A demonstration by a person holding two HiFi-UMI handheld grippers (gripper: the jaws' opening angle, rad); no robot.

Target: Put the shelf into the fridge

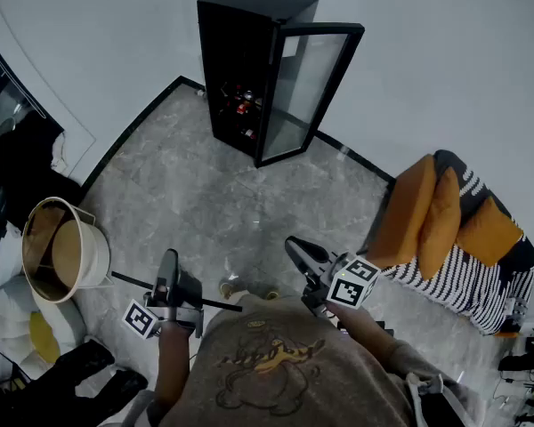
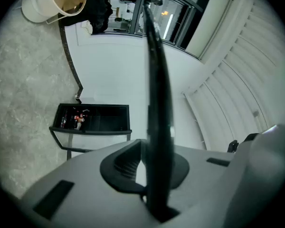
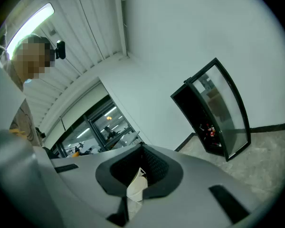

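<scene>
1. Floor: bare grey stone floor (image 1: 214,212) lies between me and the fridge (image 1: 249,60), which stands well ahead against the white wall. A black skirting edge runs along the wall on both sides of it.
2. Fridge glass door (image 1: 307,87) stands swung open, on the right of the opening in the head view. Red-labelled items show low inside.
3. Side limits: cream bin (image 1: 62,252) near my left, striped seat with orange cushions (image 1: 445,221) on my right. Both are apart from the grippers.
4. Left gripper (image 1: 167,265): jaws pinch the shelf (image 1: 221,303), held in front of my body, well apart from the fridge.
5. Shelf orientation: seen edge-on as a thin dark line. In the head view its long axis runs left to right across me. In the left gripper view it rises from the jaws past the top of the frame.
6. Right gripper (image 1: 295,245): jaws pressed together, a pale scrap (image 3: 135,186) at the seam. It does not touch the shelf.
</scene>
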